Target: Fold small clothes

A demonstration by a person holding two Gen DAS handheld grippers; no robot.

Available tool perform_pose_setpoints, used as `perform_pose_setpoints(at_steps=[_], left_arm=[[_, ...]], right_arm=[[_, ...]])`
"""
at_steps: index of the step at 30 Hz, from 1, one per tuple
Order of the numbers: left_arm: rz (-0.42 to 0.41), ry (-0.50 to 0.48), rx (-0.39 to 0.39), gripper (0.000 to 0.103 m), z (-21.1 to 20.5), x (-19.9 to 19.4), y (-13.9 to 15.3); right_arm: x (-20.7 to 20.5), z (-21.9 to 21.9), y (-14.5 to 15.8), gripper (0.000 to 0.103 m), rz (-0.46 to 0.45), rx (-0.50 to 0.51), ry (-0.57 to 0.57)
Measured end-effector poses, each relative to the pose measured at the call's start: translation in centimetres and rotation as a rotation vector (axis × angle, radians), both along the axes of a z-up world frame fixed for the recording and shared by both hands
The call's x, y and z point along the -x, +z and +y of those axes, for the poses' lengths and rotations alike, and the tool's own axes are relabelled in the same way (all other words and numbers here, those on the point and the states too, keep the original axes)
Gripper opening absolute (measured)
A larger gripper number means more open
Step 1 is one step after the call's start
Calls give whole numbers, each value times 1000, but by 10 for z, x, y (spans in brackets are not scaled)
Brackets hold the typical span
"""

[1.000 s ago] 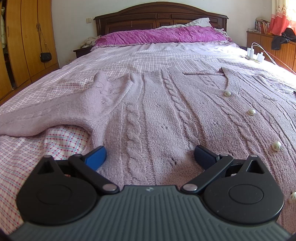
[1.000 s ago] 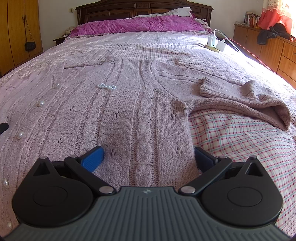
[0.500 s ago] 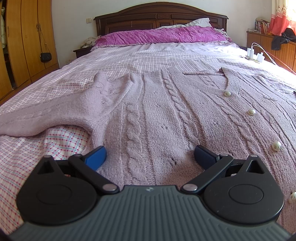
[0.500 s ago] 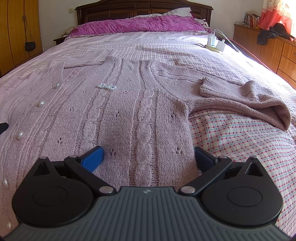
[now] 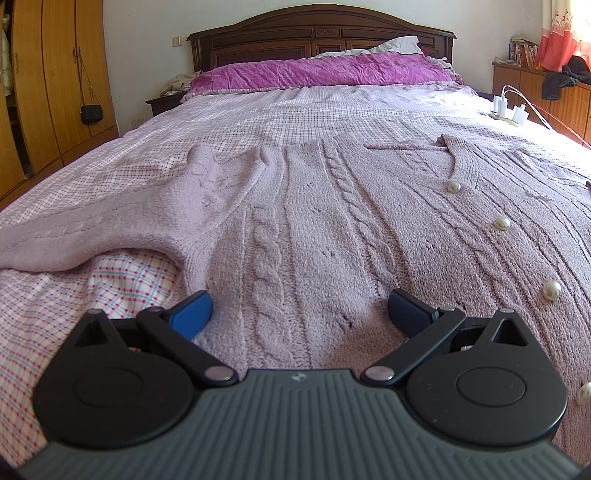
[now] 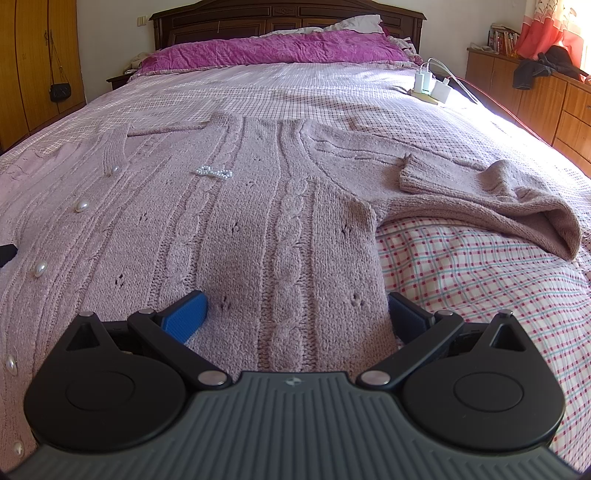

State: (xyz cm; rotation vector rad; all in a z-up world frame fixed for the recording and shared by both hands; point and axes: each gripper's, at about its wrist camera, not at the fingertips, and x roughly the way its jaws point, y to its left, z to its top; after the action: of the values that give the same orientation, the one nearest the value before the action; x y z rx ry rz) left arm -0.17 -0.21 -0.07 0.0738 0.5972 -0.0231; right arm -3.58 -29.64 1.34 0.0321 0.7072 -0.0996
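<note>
while the pink cable-knit cardigan point(image 5: 314, 229) lies spread flat, buttoned with pearl buttons point(image 5: 501, 223), on the checked bedspread point(image 6: 480, 266), left gripper point(image 5: 300, 314) and right gripper point(image 6: 295, 314) sit low over its hem, fingers spread wide, grasping nothing. sleeves lie out to either side.

Home bedroom. Double bed point(image 5: 295, 122) with checked pink sheet, dark carved wooden headboard point(image 5: 317, 35), magenta pillow point(image 5: 325, 72) just below headboard. Left of headboard: nightstand point(image 5: 162, 101), wooden wardrobe point(image 5: 55, 81) with small black purse point(image 5: 90, 112) hanging on door. Right of headboard: wooden dresser point(image 6: 535, 99) with books point(image 6: 500, 37) and dark clothes point(image 6: 543, 66), pink curtain point(image 6: 543, 26) above. Phone chargers point(image 6: 430, 86) on bed's right edge.
</note>
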Motion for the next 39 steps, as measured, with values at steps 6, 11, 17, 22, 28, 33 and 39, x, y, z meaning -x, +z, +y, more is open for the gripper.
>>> perform_pose_setpoints(at_steps=[6, 11, 17, 22, 28, 33, 39], left_arm=[[0, 0, 0, 103, 0, 0, 0], [0, 0, 0, 103, 0, 0, 0], [8, 0, -1, 103, 0, -1, 3], [32, 1, 0, 103, 1, -6, 5], [59, 8, -3, 103, 0, -12, 9], [98, 16, 0, 103, -1, -14, 17], [102, -1, 2, 103, -4, -7, 34]], right_arm=[[0, 0, 0, 103, 1, 2, 0], [1, 1, 0, 103, 3, 3, -1], [-3, 0, 0, 103, 17, -2, -2], [-1, -3, -1, 103, 3, -12, 3], [-1, -7, 6, 103, 12, -44, 13], [-1, -12, 19, 103, 34, -99, 68], [-1, -20, 46, 103, 0, -132, 124]])
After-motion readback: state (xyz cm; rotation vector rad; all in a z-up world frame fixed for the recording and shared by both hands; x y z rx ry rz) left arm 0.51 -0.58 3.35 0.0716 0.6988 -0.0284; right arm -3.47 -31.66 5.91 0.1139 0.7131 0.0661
